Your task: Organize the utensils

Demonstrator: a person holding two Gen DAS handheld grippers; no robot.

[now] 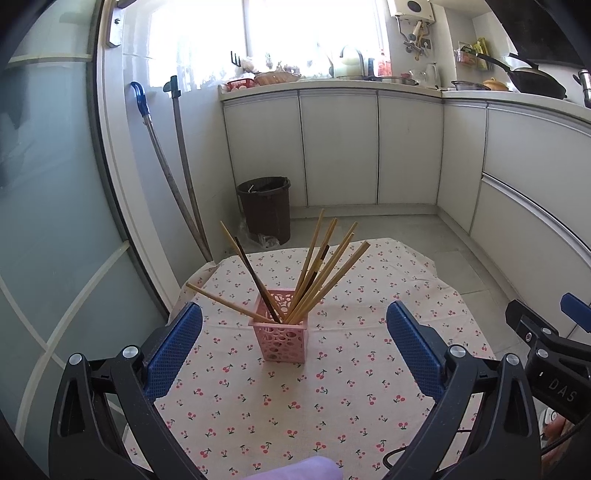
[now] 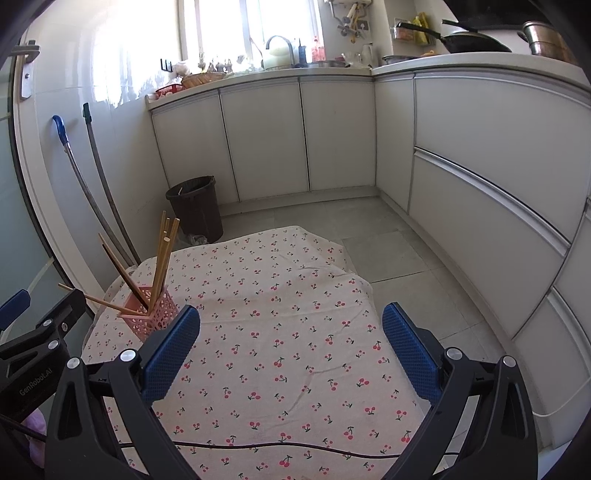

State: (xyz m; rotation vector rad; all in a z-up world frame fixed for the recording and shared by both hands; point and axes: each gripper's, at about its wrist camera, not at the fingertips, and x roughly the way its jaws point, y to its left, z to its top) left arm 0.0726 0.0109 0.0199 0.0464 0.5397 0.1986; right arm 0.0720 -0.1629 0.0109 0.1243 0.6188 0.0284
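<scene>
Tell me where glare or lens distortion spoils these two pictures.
Left wrist view: the window is blown out white, and the cabinets bow from fisheye. Right wrist view: the same window glares onto the wall tiles; the pink chopstick basket stays sharp.

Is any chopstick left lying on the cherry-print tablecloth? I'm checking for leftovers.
No, every wooden chopstick stands in the pink perforated plastic holder; the cherry-print tablecloth shows none.

A pink holder (image 1: 281, 332) full of fanned-out chopsticks (image 1: 325, 273) stands on the cherry-print tablecloth (image 1: 295, 398), just beyond the left gripper (image 1: 293, 350), whose blue pads are spread wide apart.
</scene>
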